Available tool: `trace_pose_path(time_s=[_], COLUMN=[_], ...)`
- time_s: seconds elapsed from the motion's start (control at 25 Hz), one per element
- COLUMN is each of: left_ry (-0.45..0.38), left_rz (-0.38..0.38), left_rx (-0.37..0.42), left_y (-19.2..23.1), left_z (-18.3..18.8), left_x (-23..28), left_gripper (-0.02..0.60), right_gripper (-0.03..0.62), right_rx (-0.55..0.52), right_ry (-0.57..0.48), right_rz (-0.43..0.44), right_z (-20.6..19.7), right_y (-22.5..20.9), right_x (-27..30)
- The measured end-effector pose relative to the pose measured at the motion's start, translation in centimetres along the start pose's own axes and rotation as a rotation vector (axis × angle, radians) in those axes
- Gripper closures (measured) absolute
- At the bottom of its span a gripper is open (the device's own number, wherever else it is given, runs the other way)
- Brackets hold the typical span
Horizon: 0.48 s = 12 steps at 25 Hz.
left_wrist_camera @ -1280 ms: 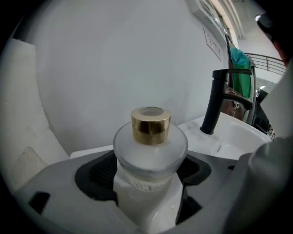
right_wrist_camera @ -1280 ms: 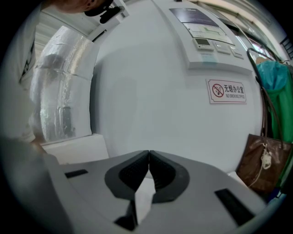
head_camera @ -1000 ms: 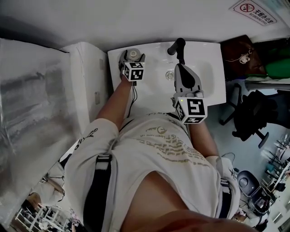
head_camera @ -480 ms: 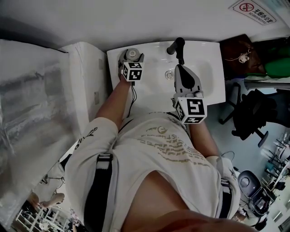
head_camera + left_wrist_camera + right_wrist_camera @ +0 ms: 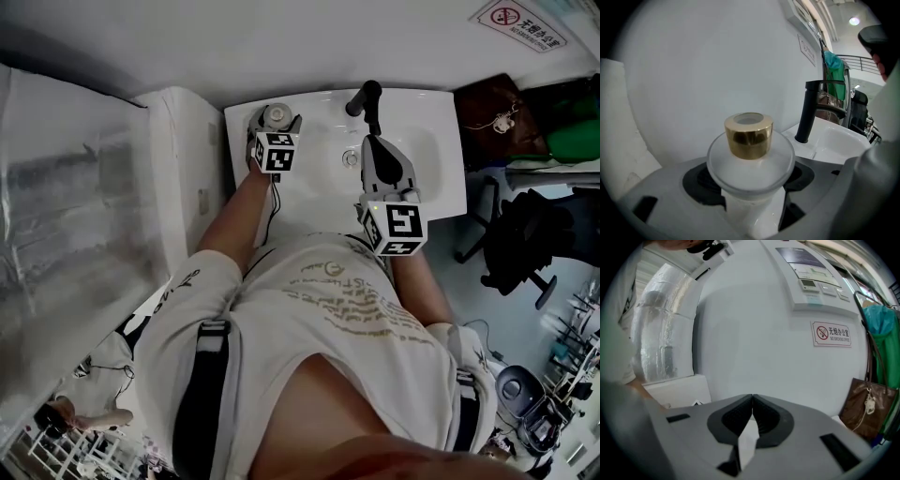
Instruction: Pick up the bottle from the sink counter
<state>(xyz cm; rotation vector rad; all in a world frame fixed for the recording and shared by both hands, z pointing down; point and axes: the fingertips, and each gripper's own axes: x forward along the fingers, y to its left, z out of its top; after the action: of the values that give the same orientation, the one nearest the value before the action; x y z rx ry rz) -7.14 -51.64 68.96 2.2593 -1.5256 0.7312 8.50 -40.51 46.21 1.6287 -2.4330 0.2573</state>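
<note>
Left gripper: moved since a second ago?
No. The left gripper, shut on the bottle, sits the same way left of the faucet.

we see even, bright indoor light; a round ceiling lamp glows top right. both gripper views bend at dark fisheye corners, and the shiny gold cylindrical cap carries soft glare.

A black faucet stands upright — to its right a brown bag, perhaps leather, below a sign.
</note>
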Motion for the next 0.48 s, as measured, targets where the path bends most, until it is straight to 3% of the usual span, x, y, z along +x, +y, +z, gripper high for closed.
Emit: trace_pose_path(time_s=[0.48], left_ry=[-0.016], left_rz=[0.049], left_rx=[-0.026], left_y=[-0.1], left_z=[2.8], left_x=[-5.1], left_gripper=[0.227], right_gripper=[0.569], right_rx=[0.018], right_ry=[-0.056], right_rz=[0.048], right_z=[1.0], right_y=[1.3], right_x=[0.8])
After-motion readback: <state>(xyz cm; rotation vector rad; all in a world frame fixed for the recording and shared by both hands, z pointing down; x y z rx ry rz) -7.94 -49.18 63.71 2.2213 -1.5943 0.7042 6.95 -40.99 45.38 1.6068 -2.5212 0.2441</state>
